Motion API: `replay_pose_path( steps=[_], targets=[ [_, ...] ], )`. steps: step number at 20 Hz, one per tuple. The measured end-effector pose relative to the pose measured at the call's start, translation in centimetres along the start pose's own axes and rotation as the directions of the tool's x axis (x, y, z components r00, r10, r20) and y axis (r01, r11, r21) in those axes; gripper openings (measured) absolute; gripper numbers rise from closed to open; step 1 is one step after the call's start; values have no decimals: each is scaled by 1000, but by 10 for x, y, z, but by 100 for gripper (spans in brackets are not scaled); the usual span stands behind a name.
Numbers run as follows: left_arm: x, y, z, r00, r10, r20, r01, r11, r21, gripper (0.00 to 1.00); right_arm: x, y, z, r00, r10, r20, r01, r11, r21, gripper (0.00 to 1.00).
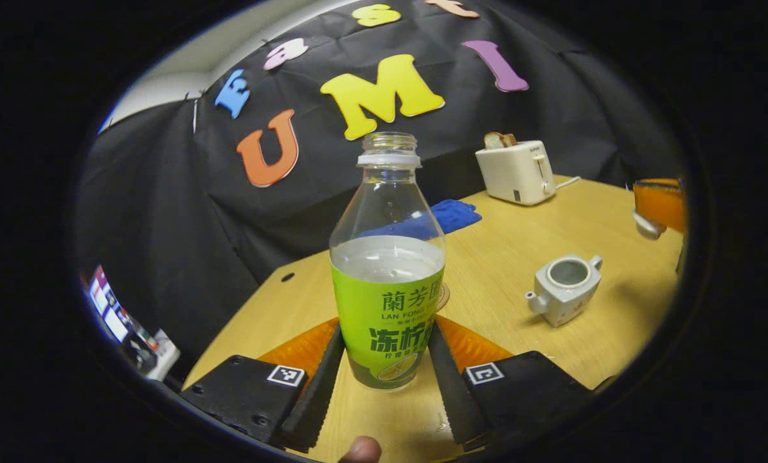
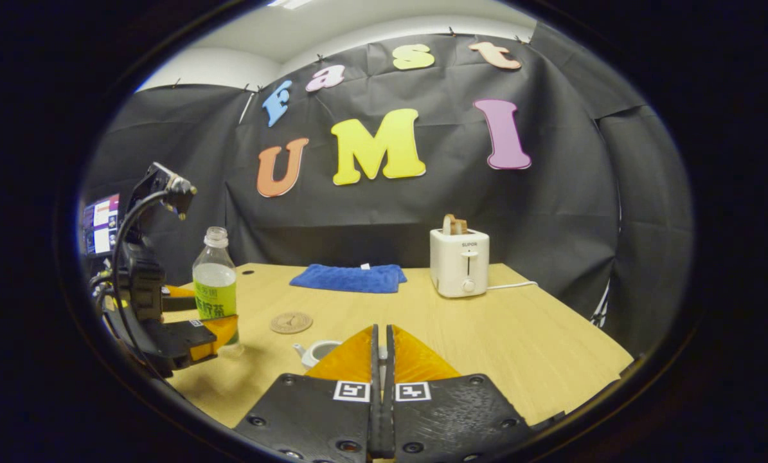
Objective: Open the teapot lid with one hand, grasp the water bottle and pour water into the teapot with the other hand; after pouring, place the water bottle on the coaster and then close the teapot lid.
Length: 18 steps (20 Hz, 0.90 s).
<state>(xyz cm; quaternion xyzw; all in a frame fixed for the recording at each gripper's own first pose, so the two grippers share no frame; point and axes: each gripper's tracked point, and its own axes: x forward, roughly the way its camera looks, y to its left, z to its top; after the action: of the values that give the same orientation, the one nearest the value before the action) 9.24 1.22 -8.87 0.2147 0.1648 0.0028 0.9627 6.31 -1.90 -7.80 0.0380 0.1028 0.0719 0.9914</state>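
An uncapped water bottle (image 1: 387, 270) with a green label, about half full, stands upright on the wooden table (image 1: 518, 231). My left gripper (image 1: 387, 328) is shut on it, one finger on each side of the label. In the right gripper view the bottle (image 2: 214, 283) and the left gripper (image 2: 220, 331) are at the left. The grey teapot (image 1: 565, 288) sits lidless to the right, and it shows partly behind my right fingers (image 2: 316, 352). The right gripper (image 2: 381, 331) is shut, with a small pale piece, apparently the lid, between the tips. A round coaster (image 2: 290, 322) lies just past the bottle.
A white toaster (image 2: 459, 260) holding bread stands at the back of the table, its cord trailing right. A folded blue cloth (image 2: 348, 278) lies at the back middle. The right gripper (image 1: 657, 206) hangs above the teapot's right side. A screen (image 2: 101, 225) glows beyond the left edge.
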Motion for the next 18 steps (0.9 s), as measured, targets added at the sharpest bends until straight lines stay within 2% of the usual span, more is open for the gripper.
replay_pose_path(
  steps=[4,8,12,18],
  targets=[
    [1,5,1,1000,20,-11,-18,983,180,75,-5,-10,1,1000,-10,6,10,1000,3,0],
    [3,12,-2,997,45,-56,-22,933,358,75,-8,-21,-3,1000,-18,5,18,1000,6,0],
    [5,9,-6,995,45,-88,8,849,528,75,-11,-31,-6,1000,-28,2,28,1000,7,0],
    [7,4,1,994,62,-89,21,695,719,75,-14,-46,-10,999,-40,-2,40,999,9,0]
  ],
)
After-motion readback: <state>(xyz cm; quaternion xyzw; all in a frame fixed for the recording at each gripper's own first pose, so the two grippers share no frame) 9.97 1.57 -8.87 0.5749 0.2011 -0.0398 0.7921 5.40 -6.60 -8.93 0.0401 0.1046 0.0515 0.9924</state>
